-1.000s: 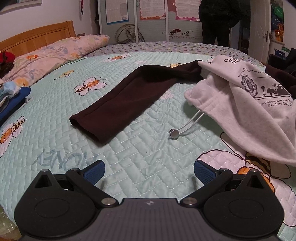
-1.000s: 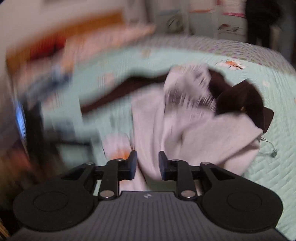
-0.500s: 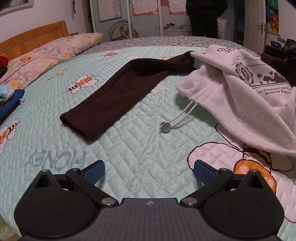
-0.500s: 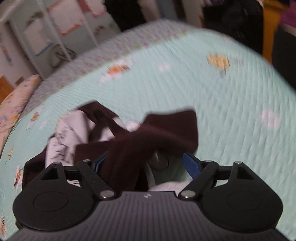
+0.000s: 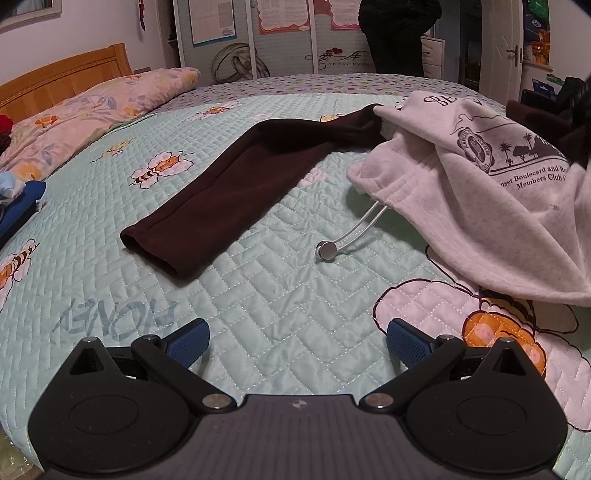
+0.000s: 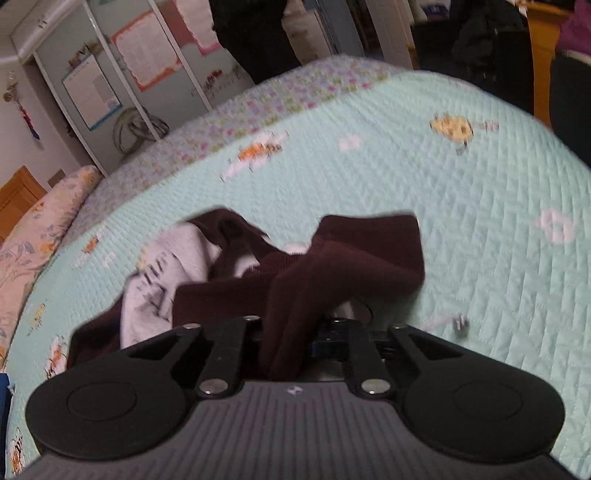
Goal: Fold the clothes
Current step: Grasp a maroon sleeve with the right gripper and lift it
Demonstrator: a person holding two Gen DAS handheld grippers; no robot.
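Observation:
A dark maroon garment (image 5: 251,173) lies on the mint quilt, one long sleeve or leg stretched toward the near left. A light grey printed hoodie (image 5: 491,195) is heaped over its right part, its drawstring (image 5: 351,236) trailing on the quilt. My left gripper (image 5: 297,338) is open and empty, low over the quilt in front of both. In the right wrist view my right gripper (image 6: 295,332) is shut on a fold of the maroon garment (image 6: 332,273), which drapes over its fingers; the grey hoodie (image 6: 159,280) lies behind at the left.
The bed's mint bee-print quilt (image 5: 258,295) fills the view. A floral pillow (image 5: 92,110) and wooden headboard (image 5: 55,81) are at the far left, folded blue clothes (image 5: 18,210) at the left edge. A person in black (image 5: 399,33) stands by the wardrobe beyond the bed.
My right gripper swung from the grey hoodie to the maroon garment, was open around it half a second ago, and has closed on it. My left gripper drifted slightly, still open.

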